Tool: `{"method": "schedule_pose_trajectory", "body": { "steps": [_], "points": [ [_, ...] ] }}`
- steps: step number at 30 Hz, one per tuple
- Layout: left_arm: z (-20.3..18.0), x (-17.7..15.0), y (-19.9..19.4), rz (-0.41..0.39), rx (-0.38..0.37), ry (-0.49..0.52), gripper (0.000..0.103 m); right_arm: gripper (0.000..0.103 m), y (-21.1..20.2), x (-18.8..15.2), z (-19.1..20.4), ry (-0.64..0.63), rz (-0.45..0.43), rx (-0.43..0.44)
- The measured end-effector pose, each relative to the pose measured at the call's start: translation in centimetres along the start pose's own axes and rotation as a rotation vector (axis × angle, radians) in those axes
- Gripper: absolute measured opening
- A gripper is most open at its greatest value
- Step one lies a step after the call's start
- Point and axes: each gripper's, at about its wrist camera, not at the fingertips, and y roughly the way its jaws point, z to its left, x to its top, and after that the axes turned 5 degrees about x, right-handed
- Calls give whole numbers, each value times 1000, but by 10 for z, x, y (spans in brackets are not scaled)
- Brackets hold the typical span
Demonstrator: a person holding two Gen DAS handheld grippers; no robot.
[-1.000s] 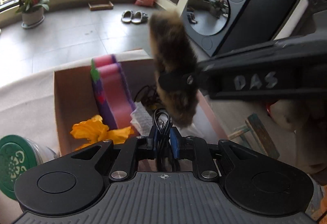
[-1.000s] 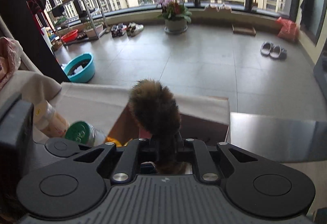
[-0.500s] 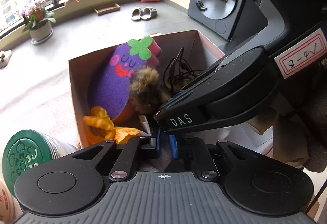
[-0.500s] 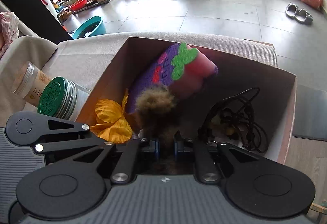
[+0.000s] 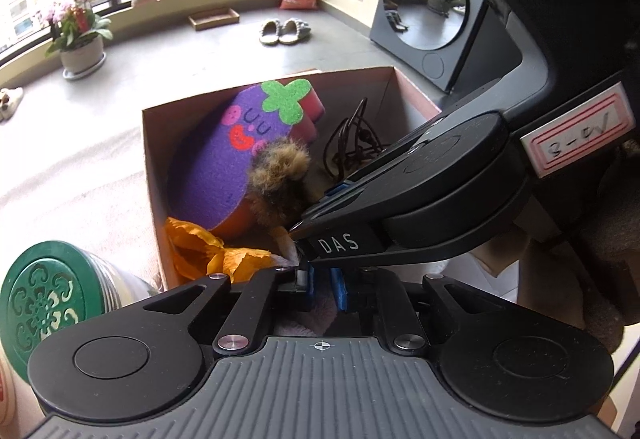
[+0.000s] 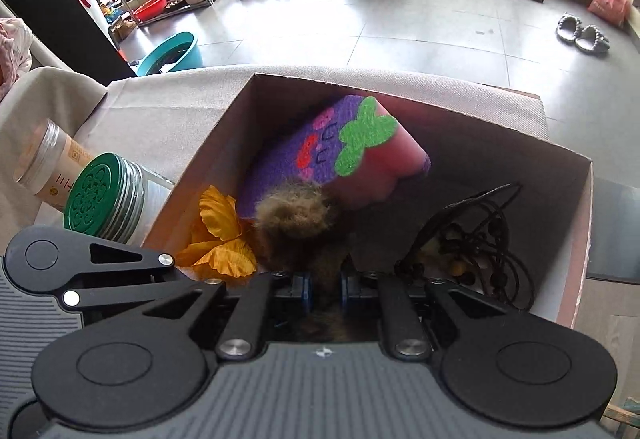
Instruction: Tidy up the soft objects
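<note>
Right gripper [image 6: 324, 289] is pinching the brown furry toy [image 6: 298, 217]: fur fills the gap between the blue pads, and the fluffy end sticks out into the cardboard box [image 6: 576, 239], resting against the purple eggplant sponge [image 6: 320, 143]. In the left wrist view the same furry toy [image 5: 280, 183] sits inside the box [image 5: 154, 175], leaning on the sponge [image 5: 216, 175].

Left gripper [image 5: 322, 289] has its jaws pressed nearly together, with pale pinkish soft fabric [image 5: 308, 315] showing between and under the pads; cannot tell whether they actually grip it.

Also in the box: orange fabric flower [image 6: 218, 235] at the left, black beaded cord [image 6: 476, 235] at the right.

Readable text: "DAS" in white on the right gripper's finger [image 5: 340, 243]. A red-bordered sticker [image 5: 576, 131] on its body is handwritten, roughly "8-4V", not fully legible.

A green-lidded jar [image 6: 108, 195] with an embossed pattern lies just left of the box; a second jar [image 6: 50, 159] beside it has a label too small to read.
</note>
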Motion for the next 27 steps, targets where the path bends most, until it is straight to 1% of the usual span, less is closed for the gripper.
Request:
{"method": "schedule_pose_trajectory", "body": {
  "steps": [3,5,7,10,13,14,15,16,18,20,22,23,25,27],
  "points": [
    [8,-4,-12,-29,-16,-27,14,13,0,-2,3,-4,-6,-13],
    [12,-8,-26,-66,-7,-44,14,13,0,-2,3,8,-5,-17],
    [15,-14,-39,-95,-2,-53,19,13,1,-1,4,21,-4,-25],
    [19,-26,-60,-157,10,-75,21,14,1,0,5,57,-2,-38],
    [25,-41,-83,-234,40,-106,21,26,-4,3,1,130,-7,-28],
    [29,-46,-91,-255,41,-124,21,33,-8,3,1,146,-13,-22],
    [32,-52,-98,-273,41,-145,21,37,-12,2,3,151,-23,-24],
    [38,-61,-106,-290,44,-167,21,39,-18,0,8,144,-35,-41],
    [47,-77,-116,-298,53,-197,21,46,-30,-6,22,101,-63,-101],
    [59,-94,-124,-286,60,-215,21,49,-45,-17,42,45,-108,-185],
    [69,-117,-129,-253,95,-220,21,52,-57,-31,61,-4,-148,-232],
    [73,-128,-132,-235,117,-221,21,53,-65,-40,70,-12,-183,-253],
    [83,-151,-140,-209,173,-214,21,60,-79,-60,85,-6,-251,-258],
    [87,-170,-145,-193,252,-202,21,69,-87,-82,97,1,-312,-229]
  ]
}}
